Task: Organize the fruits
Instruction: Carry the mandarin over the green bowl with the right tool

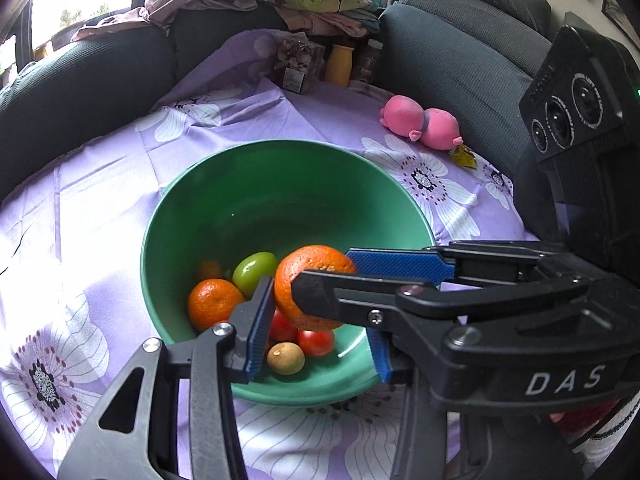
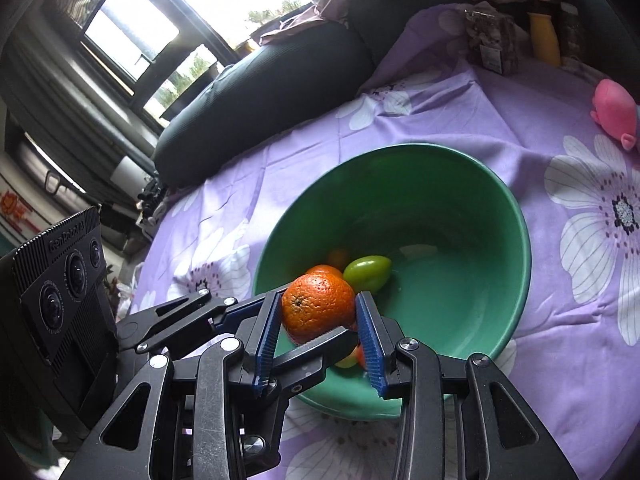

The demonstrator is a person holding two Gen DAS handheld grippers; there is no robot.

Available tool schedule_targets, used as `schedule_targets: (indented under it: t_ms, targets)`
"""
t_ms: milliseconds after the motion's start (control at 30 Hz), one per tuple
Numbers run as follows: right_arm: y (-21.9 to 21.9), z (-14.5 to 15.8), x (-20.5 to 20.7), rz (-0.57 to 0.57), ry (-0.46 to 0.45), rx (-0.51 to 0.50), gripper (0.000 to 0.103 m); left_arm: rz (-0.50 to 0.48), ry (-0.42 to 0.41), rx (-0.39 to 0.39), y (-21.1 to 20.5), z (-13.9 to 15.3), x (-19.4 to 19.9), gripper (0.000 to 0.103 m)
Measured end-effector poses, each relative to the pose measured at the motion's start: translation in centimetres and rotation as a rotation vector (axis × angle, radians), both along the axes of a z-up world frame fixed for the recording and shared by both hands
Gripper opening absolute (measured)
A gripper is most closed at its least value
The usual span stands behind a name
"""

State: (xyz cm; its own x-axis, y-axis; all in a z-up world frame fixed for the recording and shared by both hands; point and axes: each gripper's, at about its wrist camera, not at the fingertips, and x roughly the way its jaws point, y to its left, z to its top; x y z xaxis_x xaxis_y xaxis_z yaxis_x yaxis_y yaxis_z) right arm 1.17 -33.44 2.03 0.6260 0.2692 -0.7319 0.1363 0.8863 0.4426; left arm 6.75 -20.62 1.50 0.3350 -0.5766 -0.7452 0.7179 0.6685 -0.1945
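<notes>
A big orange (image 1: 310, 280) (image 2: 318, 306) hangs over the near side of a green bowl (image 1: 280, 168) (image 2: 420, 184). My right gripper (image 2: 318, 314) is shut on the orange, blue pads on both its sides; it reaches in from the right in the left wrist view (image 1: 324, 280). My left gripper (image 1: 320, 344) is open just below the orange, and one of its fingers crosses under the fruit in the right wrist view (image 2: 316, 346). In the bowl lie a smaller orange (image 1: 214, 302), a green fruit (image 1: 254, 272) (image 2: 368, 272), red tomatoes (image 1: 316, 342) and a brown fruit (image 1: 286, 358).
The bowl stands on a purple flowered cloth (image 1: 100, 216) (image 2: 580, 280). A pink plush toy (image 1: 420, 122) (image 2: 616, 110) lies at the far right. A yellow bottle (image 1: 339, 65), a jar and a box stand at the back. Dark sofa cushions (image 1: 80, 80) ring the table.
</notes>
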Motion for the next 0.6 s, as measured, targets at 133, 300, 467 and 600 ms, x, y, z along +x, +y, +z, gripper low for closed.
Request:
schedule_targets:
  t_ms: [133, 300, 467, 600]
  targets:
    - [-0.2, -0.6, 0.4, -0.003, 0.019, -0.013, 0.041, -0.002, 0.015, 0.012, -0.5, -0.6, 0.5, 0.042]
    - [-0.6, -1.0, 0.8, -0.004, 0.037, -0.018, 0.041, -0.003, 0.033, 0.014, -0.6, -1.1, 0.9, 0.042]
    - [-0.6, -0.9, 1.0, -0.001, 0.042, -0.032, 0.04, 0.008, 0.054, 0.02, -0.6, -1.7, 1.4, 0.042]
    - [-0.5, -0.7, 1.2, 0.006, 0.043, -0.047, 0.039, 0.005, 0.067, 0.025, -0.7, -1.9, 1.5, 0.042]
